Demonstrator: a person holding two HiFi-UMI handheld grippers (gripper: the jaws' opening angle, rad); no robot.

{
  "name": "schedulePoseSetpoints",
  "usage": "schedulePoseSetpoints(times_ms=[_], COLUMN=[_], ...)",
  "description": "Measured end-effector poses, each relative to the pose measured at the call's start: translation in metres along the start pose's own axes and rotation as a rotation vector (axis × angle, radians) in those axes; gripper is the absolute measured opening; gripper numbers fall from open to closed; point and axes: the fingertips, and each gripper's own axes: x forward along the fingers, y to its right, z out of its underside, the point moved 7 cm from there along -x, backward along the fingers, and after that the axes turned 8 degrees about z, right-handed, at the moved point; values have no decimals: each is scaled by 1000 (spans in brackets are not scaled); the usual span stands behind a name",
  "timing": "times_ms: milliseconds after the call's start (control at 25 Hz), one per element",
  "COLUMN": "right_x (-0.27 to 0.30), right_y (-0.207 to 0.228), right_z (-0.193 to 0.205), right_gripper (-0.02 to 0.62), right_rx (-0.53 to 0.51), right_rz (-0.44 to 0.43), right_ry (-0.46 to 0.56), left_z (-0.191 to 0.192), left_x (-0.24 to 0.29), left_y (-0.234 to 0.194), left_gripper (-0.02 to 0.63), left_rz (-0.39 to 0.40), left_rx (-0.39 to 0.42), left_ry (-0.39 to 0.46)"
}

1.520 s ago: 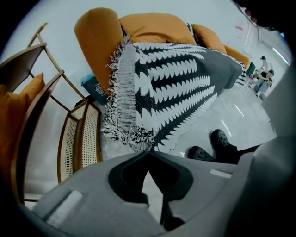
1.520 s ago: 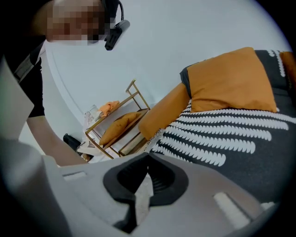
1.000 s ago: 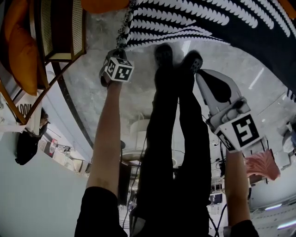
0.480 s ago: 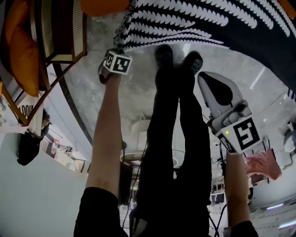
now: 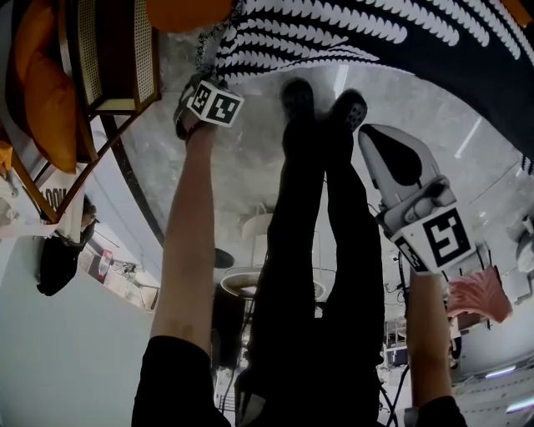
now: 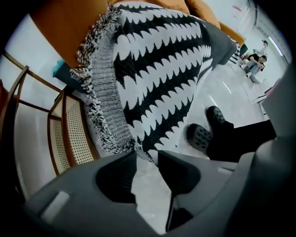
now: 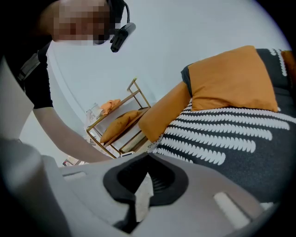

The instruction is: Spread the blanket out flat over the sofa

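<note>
The black-and-white patterned blanket (image 5: 375,33) lies draped over the orange sofa (image 5: 179,10), and its fringed corner (image 6: 113,139) hangs down the sofa's front to the floor. My left gripper (image 5: 204,98) points straight down at that corner. Its jaws have just been opening and now stand open (image 6: 147,155). Only floor shows between them, and the blanket's corner lies just beyond the tips. My right gripper (image 5: 367,133) hovers over the floor in front of the sofa, shut and empty (image 7: 147,157). It faces the blanket (image 7: 222,139) and an orange cushion (image 7: 231,78).
A wood-and-rattan rack (image 5: 108,58) with an orange cushion (image 5: 46,92) stands left of the sofa, close to the left gripper. The person's legs and black shoes (image 5: 321,108) stand on the marble floor (image 5: 250,175) between the grippers. People sit far off (image 6: 254,60).
The left gripper has shifted a little up the picture towards the sofa's foot and the blanket's fringe. The right gripper has stayed where it was.
</note>
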Motion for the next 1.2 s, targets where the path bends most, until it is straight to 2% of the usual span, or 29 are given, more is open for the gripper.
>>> schedulePoseSetpoints(times_ms=[160, 280, 480, 680, 920, 1200], right_x=[-9, -16, -20, -37, -72, -131], right_y=[-4, -3, -13, -25, -47, -78], right_z=[-13, -15, -22, -42, -80, -121], right_gripper=[3, 3, 3, 3, 3, 3], right_rx=[-9, -13, -20, -42, -69, -87], right_rz=[3, 4, 2, 17, 36, 83], right_ry=[12, 16, 31, 54, 96, 138], left_z=[3, 7, 18, 10, -9, -23], left_x=[-12, -18, -33, -67, -135, -233], left_y=[-1, 2, 3, 4, 17, 47], left_gripper=[256, 283, 284, 284, 279, 265], left_rz=[-24, -27, -36, -69, -90, -91], left_rx=[1, -20, -32, -21, 26, 39], left_ry=[-12, -11, 6, 76, 185, 310])
